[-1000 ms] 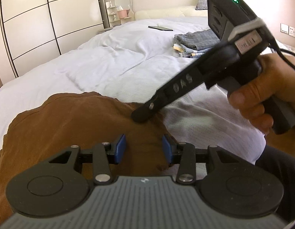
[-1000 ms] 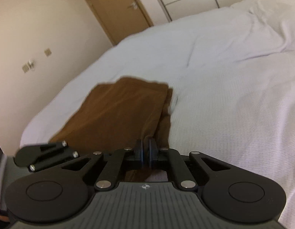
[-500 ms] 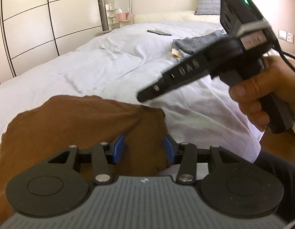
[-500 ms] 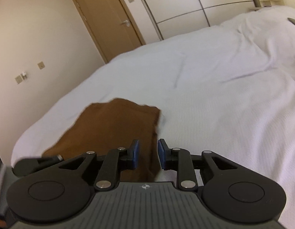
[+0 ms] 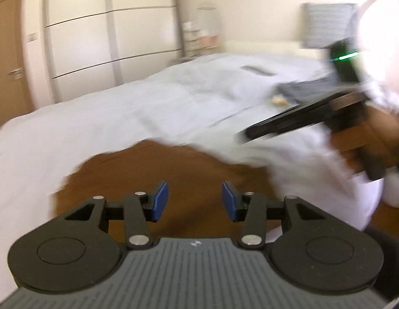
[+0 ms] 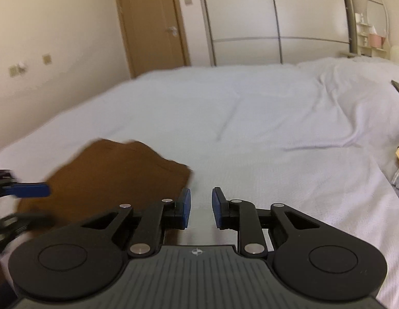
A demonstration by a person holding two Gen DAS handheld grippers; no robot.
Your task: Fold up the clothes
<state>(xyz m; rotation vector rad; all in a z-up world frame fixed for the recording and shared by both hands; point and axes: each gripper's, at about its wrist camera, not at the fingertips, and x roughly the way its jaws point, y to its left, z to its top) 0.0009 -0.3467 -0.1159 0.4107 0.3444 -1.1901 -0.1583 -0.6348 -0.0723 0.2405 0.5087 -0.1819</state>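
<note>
Both grippers have pulled up and away from the brown garment (image 5: pixel 173 170) since half a second ago, and the right gripper (image 6: pixel 201 207) went from nearly closed a second back to clearly apart now. Its blue-padded fingers (image 6: pixel 185 207) stand at a medium gap with nothing between them, hanging over bare white bedsheet (image 6: pixel 251 128) just right of the garment's edge. The left gripper (image 5: pixel 195 200) is spread wider, also empty, hovering above the near part of the cloth.

That brown piece lies folded into a compact lump on the bed, close to the near edge. In the left wrist view it's pretty motion-blurred, so I can't make out the folds. A hand (image 5: pixel 367 134) holds the right gripper off to the right side, above the sheet. Farther up the bed sits a stack of folded grey clothes (image 5: pixel 307 88) and a dark flat thing (image 5: pixel 256 70), too blurry to name.
</note>
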